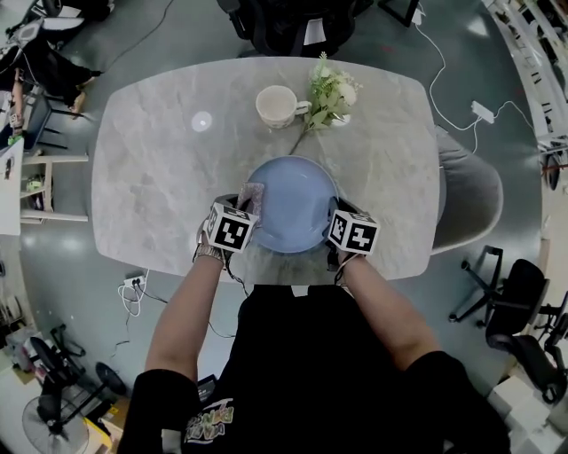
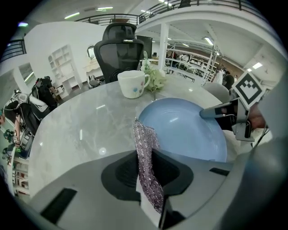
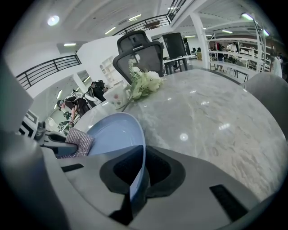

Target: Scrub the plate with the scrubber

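Note:
A light blue plate (image 1: 293, 206) lies on the marble table (image 1: 160, 168) near its front edge. My left gripper (image 1: 249, 202) is at the plate's left rim, shut on a grey, glittery scrubber (image 1: 251, 195). In the left gripper view the scrubber (image 2: 146, 155) stands upright between the jaws, its top at the edge of the plate (image 2: 189, 130). My right gripper (image 1: 338, 215) is shut on the plate's right rim. In the right gripper view the plate's rim (image 3: 137, 175) runs between the jaws, and the scrubber (image 3: 75, 142) shows at the plate's far side.
A cream cup (image 1: 279, 105) and a small bunch of white flowers (image 1: 330, 90) stand behind the plate. A black office chair (image 1: 284, 27) is at the table's far side and a grey chair (image 1: 466, 195) at its right. A cable (image 1: 133, 293) lies on the floor at the left.

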The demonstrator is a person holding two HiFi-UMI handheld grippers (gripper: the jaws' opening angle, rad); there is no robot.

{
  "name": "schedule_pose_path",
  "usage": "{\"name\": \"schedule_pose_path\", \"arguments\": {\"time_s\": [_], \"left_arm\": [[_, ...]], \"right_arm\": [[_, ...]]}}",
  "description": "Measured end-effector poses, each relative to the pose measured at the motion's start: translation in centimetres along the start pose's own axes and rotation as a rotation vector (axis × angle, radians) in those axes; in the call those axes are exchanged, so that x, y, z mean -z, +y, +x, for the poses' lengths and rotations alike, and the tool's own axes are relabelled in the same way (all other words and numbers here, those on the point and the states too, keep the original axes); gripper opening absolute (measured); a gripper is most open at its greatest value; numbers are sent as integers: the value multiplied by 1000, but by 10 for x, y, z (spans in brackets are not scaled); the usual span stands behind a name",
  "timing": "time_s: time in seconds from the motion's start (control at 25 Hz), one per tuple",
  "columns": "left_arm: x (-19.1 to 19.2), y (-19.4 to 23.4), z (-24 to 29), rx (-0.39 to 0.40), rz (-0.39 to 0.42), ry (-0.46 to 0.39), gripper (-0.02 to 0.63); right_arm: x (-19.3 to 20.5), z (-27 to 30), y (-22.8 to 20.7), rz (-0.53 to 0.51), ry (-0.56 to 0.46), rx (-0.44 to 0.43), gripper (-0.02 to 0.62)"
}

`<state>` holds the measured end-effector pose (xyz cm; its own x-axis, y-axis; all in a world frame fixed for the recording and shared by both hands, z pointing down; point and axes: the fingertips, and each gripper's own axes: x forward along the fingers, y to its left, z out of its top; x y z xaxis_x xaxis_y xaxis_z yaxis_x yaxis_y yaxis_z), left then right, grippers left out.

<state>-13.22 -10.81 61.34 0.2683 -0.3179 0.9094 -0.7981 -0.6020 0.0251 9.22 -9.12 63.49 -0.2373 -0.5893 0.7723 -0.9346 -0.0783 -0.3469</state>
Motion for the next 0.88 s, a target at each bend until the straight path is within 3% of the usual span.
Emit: {"name": "schedule_pose_path", "arguments": {"time_s": [0.2,0.56,0.88], "left_arm": [[14,-24,-5,45,-66,-20,80],[15,-83,-2,155,-78,-19,80],[-5,-118,10,219,-55,-26,78]], "right_arm": [[-2,-2,1,1,2,3,31],[-5,-4,3,0,6,3,31],[-6,-1,5,-22,9,-9,32]]}}
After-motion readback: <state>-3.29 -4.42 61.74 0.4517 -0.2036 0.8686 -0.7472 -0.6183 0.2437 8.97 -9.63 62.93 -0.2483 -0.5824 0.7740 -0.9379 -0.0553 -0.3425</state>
